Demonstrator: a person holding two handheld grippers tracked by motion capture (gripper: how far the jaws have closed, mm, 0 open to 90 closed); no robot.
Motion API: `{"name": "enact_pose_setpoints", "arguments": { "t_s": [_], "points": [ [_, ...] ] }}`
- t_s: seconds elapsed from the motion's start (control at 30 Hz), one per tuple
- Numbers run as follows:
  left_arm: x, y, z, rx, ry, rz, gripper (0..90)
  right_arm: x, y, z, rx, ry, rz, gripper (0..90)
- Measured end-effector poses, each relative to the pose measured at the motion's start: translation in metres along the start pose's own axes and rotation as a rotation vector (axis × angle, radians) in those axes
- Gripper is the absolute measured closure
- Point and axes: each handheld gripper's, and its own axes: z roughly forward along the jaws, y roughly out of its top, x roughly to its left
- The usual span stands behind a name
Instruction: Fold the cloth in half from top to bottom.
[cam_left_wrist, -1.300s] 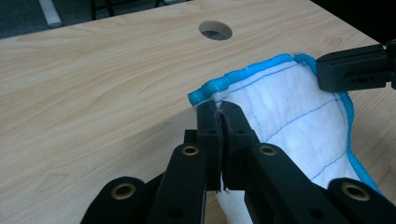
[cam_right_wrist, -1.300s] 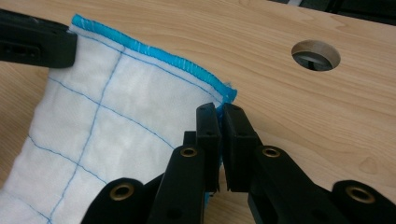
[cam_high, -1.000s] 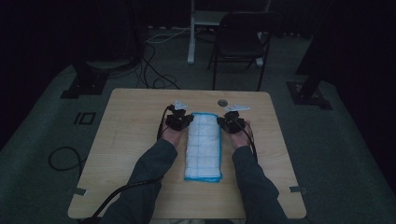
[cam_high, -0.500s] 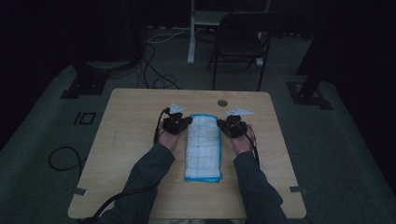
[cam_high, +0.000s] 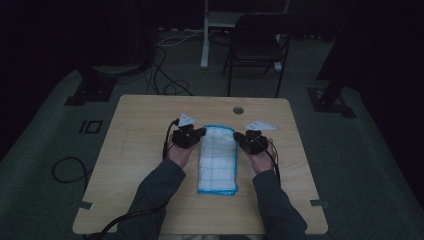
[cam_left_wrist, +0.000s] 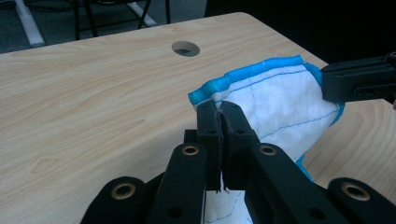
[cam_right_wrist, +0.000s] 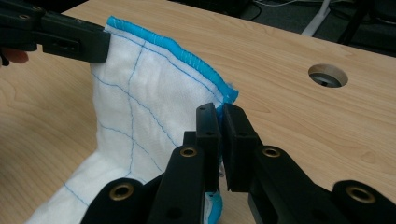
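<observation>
Cloth (cam_high: 217, 159) on table (cam_high: 135, 150), middle, long axis running away from person; far edge lifted off the wood. Left gripper (cam_left_wrist: 218, 116) clamped on far left corner, right gripper (cam_right_wrist: 219, 122) clamped on far right corner. Judged light, limp, thick enough to fold; sags between 2 holds. Best held at blue-hemmed corners, as now.

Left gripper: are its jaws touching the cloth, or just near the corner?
Touching. In the left gripper view, the left gripper has its jaws shut on the blue-edged corner of the white cloth, with the fabric pinched between them and lifted off the table.
</observation>
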Motion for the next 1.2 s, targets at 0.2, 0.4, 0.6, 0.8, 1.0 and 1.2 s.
{"name": "enact_pose_setpoints", "arguments": {
  "t_s": [0.2,0.4,0.6,0.8,1.0,1.2],
  "points": [
    [-0.005,-0.001,-0.007,-0.012,-0.014,0.003,88.5,0.004,-0.003,-0.007,-0.006,0.003,-0.002,86.9],
    [-0.007,-0.005,-0.012,-0.019,-0.023,-0.007,88.4,0.009,-0.006,-0.013,-0.016,0.012,-0.005,86.9],
    [-0.009,-0.009,-0.017,-0.025,-0.029,-0.006,88.5,0.013,-0.008,-0.018,-0.023,0.019,-0.013,86.8],
    [-0.011,-0.015,-0.021,-0.027,-0.035,-0.014,88.4,0.017,-0.015,-0.02,-0.029,0.027,-0.003,86.8],
    [-0.013,-0.021,-0.023,-0.026,-0.038,-0.011,88.4,0.021,-0.022,-0.021,-0.025,0.023,-0.01,86.7],
    [-0.016,-0.026,-0.027,-0.031,-0.043,-0.01,88.4,0.026,-0.028,-0.024,-0.026,0.023,-0.017,86.7]
  ]
}}
